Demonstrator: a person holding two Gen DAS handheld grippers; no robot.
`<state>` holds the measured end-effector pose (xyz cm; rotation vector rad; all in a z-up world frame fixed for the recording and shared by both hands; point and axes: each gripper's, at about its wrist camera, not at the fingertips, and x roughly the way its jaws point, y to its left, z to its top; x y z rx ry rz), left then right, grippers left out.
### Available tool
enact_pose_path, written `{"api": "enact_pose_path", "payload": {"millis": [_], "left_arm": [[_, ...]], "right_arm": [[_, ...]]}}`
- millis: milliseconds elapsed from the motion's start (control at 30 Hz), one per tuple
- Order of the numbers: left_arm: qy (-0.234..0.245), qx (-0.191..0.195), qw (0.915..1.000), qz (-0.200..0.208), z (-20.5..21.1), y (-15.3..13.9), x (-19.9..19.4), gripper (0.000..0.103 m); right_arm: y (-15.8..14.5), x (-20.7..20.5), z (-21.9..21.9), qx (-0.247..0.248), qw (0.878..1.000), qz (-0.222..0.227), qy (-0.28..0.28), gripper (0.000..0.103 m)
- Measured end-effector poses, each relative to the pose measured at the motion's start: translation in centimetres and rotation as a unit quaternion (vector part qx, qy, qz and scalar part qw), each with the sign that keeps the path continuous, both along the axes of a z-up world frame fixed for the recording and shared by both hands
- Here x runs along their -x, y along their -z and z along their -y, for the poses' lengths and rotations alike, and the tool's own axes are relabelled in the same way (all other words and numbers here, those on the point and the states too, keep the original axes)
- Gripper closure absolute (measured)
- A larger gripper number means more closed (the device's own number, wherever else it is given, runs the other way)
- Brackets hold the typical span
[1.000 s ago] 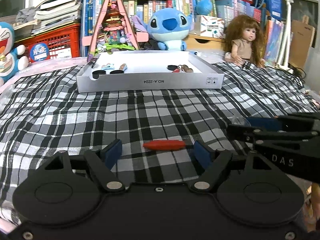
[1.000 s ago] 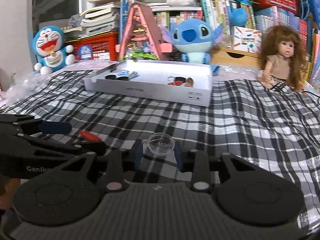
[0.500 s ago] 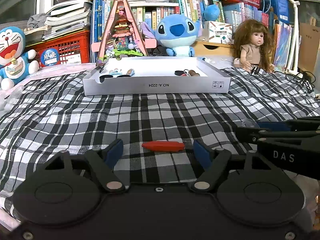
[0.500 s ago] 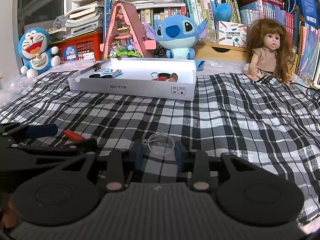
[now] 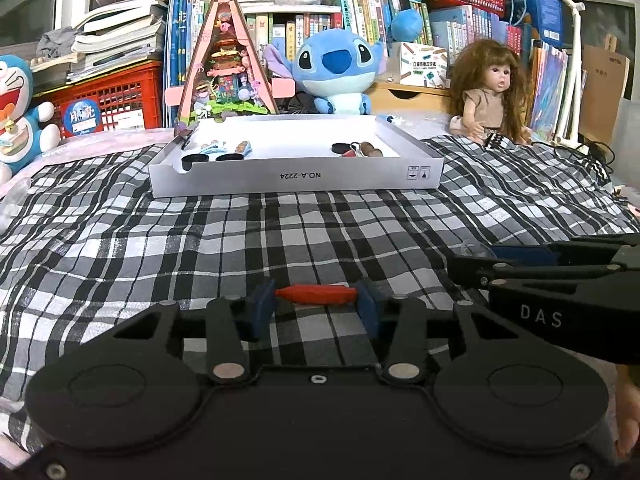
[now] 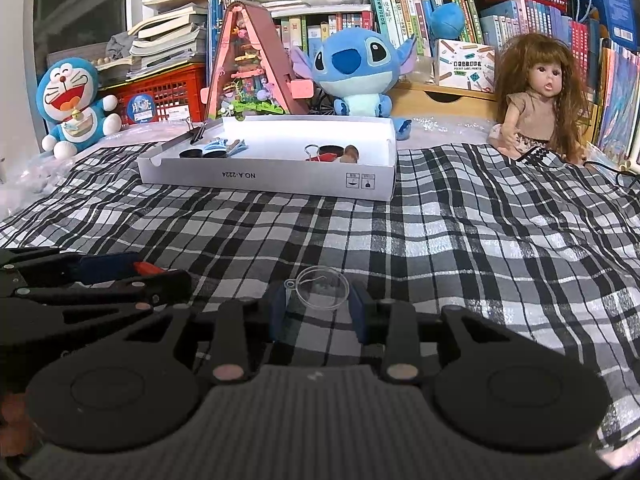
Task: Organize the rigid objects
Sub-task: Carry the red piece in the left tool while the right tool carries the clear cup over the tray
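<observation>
My left gripper (image 5: 316,304) is shut end to end on a small red spindle-shaped piece (image 5: 316,294), held just above the checked cloth. My right gripper (image 6: 318,308) is shut on a clear plastic suction cup (image 6: 322,293). It shows from the side at the right of the left wrist view (image 5: 532,264). The left gripper appears at the left of the right wrist view (image 6: 108,272). A white shallow box (image 5: 296,176) stands farther back and holds small clips, black discs and a brown piece.
A black-and-white checked cloth (image 5: 240,232) covers the surface. Behind the box stand a pink triangular model (image 5: 226,68), a blue plush (image 5: 334,72), a doll (image 5: 490,92), a Doraemon plush (image 6: 74,100), a red crate (image 5: 108,100) and shelves of books.
My left gripper's fingers have closed from wide open onto the ends of the red piece. Both grippers have risen a little, so the box looks farther off and lower.
</observation>
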<state>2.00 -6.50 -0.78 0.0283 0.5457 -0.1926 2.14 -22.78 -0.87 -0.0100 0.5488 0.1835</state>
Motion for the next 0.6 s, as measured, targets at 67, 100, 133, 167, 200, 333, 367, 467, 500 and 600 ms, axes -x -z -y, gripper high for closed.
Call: {"api": "enact_pose_path", "payload": {"millis": [67, 100, 133, 167, 200, 333, 367, 467, 500, 600], "left_arm": [[-0.002, 0.002, 1.0000, -0.003, -0.2, -0.2, -0.3, 0.061], [-0.002, 0.003, 1.0000, -0.005, -0.3, -0.4, -0.6, 0.061], [-0.003, 0.003, 1.0000, -0.005, -0.4, -0.5, -0.7, 0.061], [-0.004, 0.003, 1.0000, -0.006, -0.5, -0.6, -1.0, 0.061], [-0.005, 0.003, 1.0000, -0.006, -0.7, -0.8, -1.2, 0.061], [-0.009, 0.005, 0.9999, -0.008, -1.2, -1.4, -2.1, 0.061], [-0.010, 0.007, 0.9999, -0.009, -1.4, -1.5, -2.4, 0.061], [-0.018, 0.010, 0.9997, -0.013, -1.9, -1.9, -3.2, 0.061], [-0.020, 0.011, 0.9997, -0.013, -2.1, -2.0, -3.5, 0.061], [-0.026, 0.009, 0.9996, -0.009, -2.7, -2.4, -4.2, 0.061]], "right_arm": [[-0.1, -0.2, 0.0, -0.001, 1.000, 0.000, 0.001, 0.062], [-0.2, -0.3, -0.1, -0.002, 1.000, 0.000, 0.001, 0.062], [-0.3, -0.5, -0.1, -0.004, 1.000, 0.000, 0.001, 0.062], [-0.4, -0.6, -0.1, -0.005, 1.000, 0.000, 0.001, 0.062], [-0.5, -0.7, -0.1, -0.006, 1.000, -0.001, 0.002, 0.062], [-0.7, -1.2, -0.3, -0.007, 1.000, -0.002, 0.000, 0.062], [-0.8, -1.4, -0.4, -0.008, 1.000, -0.003, 0.000, 0.062], [-1.0, -2.0, -0.5, -0.011, 1.000, -0.006, 0.000, 0.062], [-1.1, -2.3, -0.6, -0.011, 1.000, -0.006, -0.001, 0.062], [-1.4, -2.9, -0.8, -0.011, 1.000, -0.004, 0.000, 0.062]]}}
